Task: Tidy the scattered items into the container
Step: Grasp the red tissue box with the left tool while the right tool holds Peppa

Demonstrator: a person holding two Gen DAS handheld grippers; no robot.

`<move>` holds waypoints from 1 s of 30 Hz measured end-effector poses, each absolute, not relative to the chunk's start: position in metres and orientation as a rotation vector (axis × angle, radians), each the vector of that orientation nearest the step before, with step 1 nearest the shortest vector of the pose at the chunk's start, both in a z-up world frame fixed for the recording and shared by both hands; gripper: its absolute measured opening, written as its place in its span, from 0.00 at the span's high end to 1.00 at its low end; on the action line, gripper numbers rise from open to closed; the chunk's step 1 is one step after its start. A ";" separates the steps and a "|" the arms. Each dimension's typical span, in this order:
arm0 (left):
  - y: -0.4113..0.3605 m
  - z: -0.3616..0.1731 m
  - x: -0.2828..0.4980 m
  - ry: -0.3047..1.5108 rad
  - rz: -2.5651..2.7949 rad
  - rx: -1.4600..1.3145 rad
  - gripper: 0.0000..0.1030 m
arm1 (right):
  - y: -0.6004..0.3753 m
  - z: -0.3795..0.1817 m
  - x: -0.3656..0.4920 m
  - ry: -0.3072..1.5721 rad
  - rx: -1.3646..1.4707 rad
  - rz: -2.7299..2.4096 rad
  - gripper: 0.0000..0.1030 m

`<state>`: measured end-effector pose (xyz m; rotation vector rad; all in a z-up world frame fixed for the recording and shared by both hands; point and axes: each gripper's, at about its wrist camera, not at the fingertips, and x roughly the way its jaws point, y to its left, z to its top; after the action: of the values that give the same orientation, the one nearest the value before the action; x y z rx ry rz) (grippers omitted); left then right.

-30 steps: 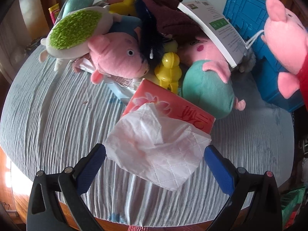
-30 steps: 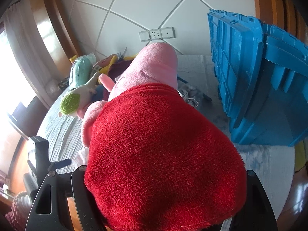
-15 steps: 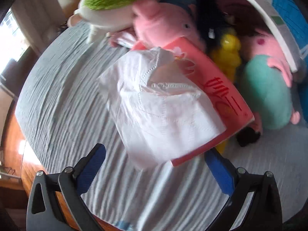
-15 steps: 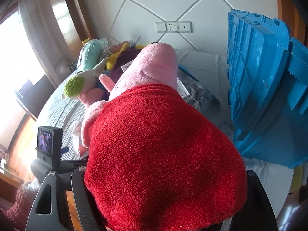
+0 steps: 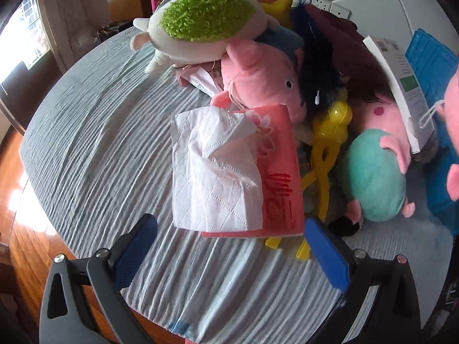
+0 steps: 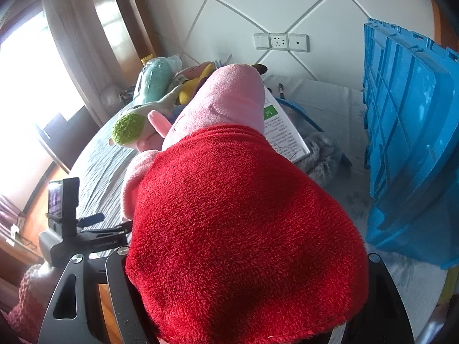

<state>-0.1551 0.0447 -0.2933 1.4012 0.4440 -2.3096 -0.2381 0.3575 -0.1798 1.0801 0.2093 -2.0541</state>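
Note:
A pink-red tissue pack (image 5: pixel 275 189) with a white tissue (image 5: pixel 212 172) pulled out of it lies on the grey tablecloth (image 5: pixel 94 143). My left gripper (image 5: pixel 232 250) is open, and the pack's near edge sits just ahead of its blue pads (image 5: pixel 137 246). My right gripper (image 6: pixel 241 295) is shut on a pink pig plush in a red dress (image 6: pixel 243 215), which hides its fingertips. That plush also shows at the left wrist view's right edge (image 5: pixel 451 132). The blue crate (image 6: pixel 410 143) stands on the right.
A pile lies behind the pack: a pink pig plush (image 5: pixel 258 80), a white plush with a green back (image 5: pixel 200 25), a pig in a teal dress (image 5: pixel 373 177), a yellow plastic toy (image 5: pixel 330 132) and a white booklet (image 5: pixel 401 86). The table edge (image 5: pixel 37 200) is near on the left.
In the left wrist view the camera has rolled and come closer, so the tissue pack now lies lengthwise ahead of the open fingers. The right gripper still holds the pig plush, slightly shifted.

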 end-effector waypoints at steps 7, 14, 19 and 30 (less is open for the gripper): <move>0.032 -0.325 -0.183 0.561 -2.309 1.439 0.00 | 0.362 -0.192 -0.249 0.207 1.123 -2.079 0.25; 0.009 -0.361 -0.191 0.510 -2.110 1.498 0.00 | 0.361 -0.198 -0.259 0.205 1.133 -2.100 0.25; 0.007 -0.356 -0.190 0.497 -2.153 1.476 0.12 | 0.352 -0.202 -0.262 0.214 1.142 -2.104 0.25; 0.027 -0.282 -0.154 0.453 -2.362 1.350 0.20 | 0.327 -0.205 -0.246 0.258 1.121 -2.070 0.25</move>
<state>-0.1545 0.0268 -0.2816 1.3499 0.4530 -2.3616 -0.2459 0.3267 -0.2054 1.1215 0.2575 -2.0704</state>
